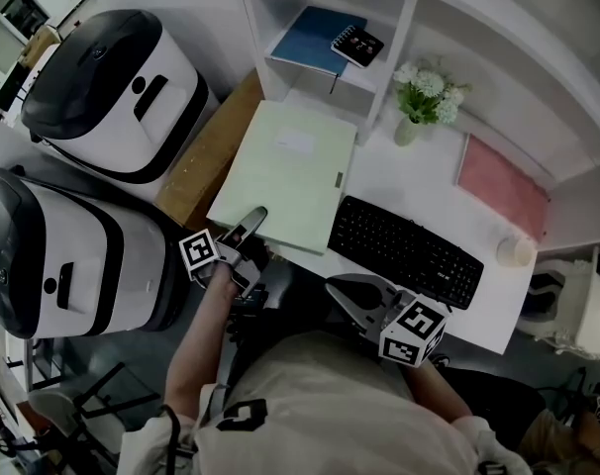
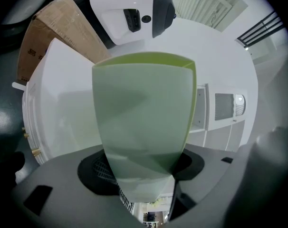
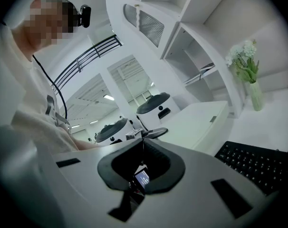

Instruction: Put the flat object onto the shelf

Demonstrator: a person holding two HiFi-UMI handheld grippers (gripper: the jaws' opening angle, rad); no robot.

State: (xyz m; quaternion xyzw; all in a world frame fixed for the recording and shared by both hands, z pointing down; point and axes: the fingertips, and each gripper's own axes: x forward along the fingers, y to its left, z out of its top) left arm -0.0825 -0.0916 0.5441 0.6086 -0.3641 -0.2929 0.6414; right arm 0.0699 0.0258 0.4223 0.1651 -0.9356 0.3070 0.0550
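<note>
A pale green flat folder (image 1: 285, 171) lies on the white desk (image 1: 409, 176), its near-left corner over the desk edge. My left gripper (image 1: 249, 221) is shut on that corner. In the left gripper view the folder (image 2: 144, 113) fills the middle and runs down between the jaws. The shelf (image 1: 379, 77) stands at the back of the desk and holds a blue book (image 1: 315, 38) and a small dark notebook (image 1: 357, 46). My right gripper (image 1: 345, 290) hangs by the desk's front edge, shut and empty, pointing left. From the right gripper view its jaws meet, and the folder (image 3: 196, 120) lies beyond.
A black keyboard (image 1: 404, 250) lies right of the folder. A vase of white flowers (image 1: 424, 97) and a pink folder (image 1: 503, 186) sit further back. A cardboard box (image 1: 206, 156) and two white-and-black machines (image 1: 112, 92) stand left of the desk.
</note>
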